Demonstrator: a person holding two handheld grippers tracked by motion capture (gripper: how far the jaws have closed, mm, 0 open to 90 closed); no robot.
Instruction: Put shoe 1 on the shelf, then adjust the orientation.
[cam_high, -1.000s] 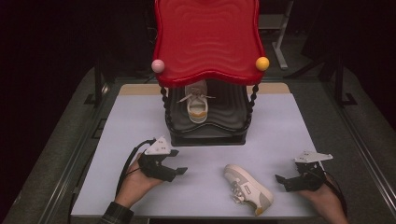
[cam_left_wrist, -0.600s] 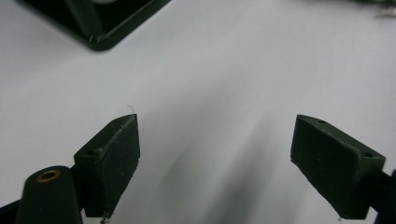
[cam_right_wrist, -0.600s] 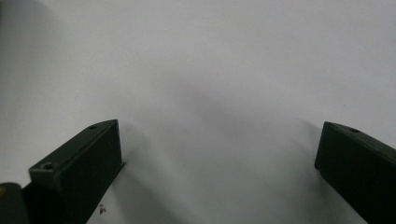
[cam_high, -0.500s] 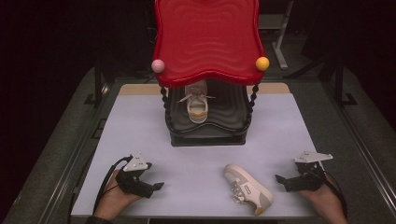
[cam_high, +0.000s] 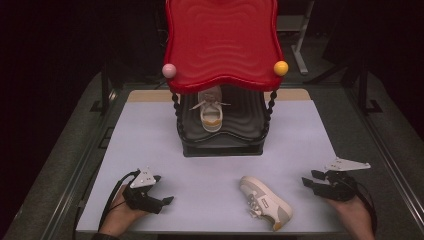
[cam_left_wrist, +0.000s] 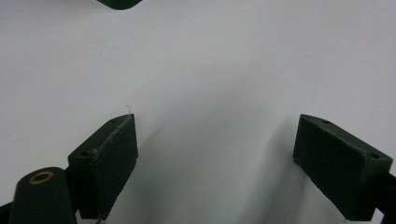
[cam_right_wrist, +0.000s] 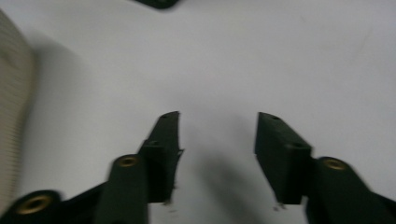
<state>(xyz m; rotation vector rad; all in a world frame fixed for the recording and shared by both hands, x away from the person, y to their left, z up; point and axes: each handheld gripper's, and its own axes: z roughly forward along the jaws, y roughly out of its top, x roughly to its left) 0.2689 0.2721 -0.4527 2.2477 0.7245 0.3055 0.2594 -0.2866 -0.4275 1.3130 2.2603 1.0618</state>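
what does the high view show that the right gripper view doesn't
High view alone: the red two-tier rack, a shoe on its lower shelf, both hands, and the left gripper. Right gripper view alone: a close look between its own jaws, which have just been closing, nothing between them. Both: the right gripper, the white tabletop and the loose shoe, just a ribbed edge up close.

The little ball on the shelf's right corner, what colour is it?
Yellow ball, clearest in the high view.
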